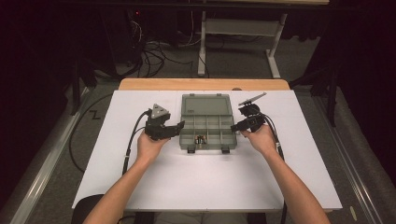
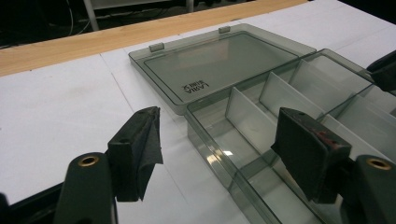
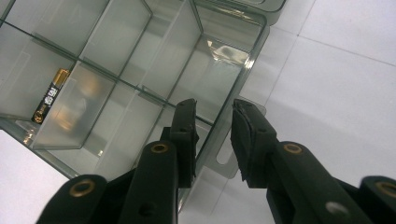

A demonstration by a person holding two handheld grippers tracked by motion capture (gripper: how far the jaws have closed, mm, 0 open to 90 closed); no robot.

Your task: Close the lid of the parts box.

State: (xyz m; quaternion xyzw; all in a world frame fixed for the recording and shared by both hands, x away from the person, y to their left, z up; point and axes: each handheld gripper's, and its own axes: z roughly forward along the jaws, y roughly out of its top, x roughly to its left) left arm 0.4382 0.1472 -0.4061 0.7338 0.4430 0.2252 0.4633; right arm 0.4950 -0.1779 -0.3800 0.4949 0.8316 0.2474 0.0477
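**Two claws flank an opened compartment box**

While the left claw (image 2: 215, 154) stands with its jaws spread wide and nothing between them, it points along the near left corner of a clear grey compartment box (image 2: 280, 116); one jaw hangs over the white tabletop (image 2: 60, 112) and the other over the box's left compartments. In the high view the left claw (image 1: 179, 127) sits just beside the box's left wall, carried by the person's left hand (image 1: 148, 145), with a grey three-cornered plate on top and a cable trailing back toward the person.

The right claw (image 3: 212, 140) has its jaws parted by a narrow gap, holding nothing, and they straddle the box's wall near a slotted latch tab (image 3: 224, 158). From above, the right claw (image 1: 235, 127) is at the box's right edge, gripped by the right hand (image 1: 260, 139).

The compartment box (image 1: 206, 132) lies in the middle of the tabletop (image 1: 205, 182), its lid (image 1: 206, 104) swung fully open and lying flat behind it. Thin dividers split the tray into cells. A battery (image 3: 49, 96) with a gold and black wrap lies in one cell near the front wall; in the high view that battery (image 1: 201, 138) is in a front-row compartment. A wooden strip (image 1: 203, 84) runs along the tabletop's far edge.
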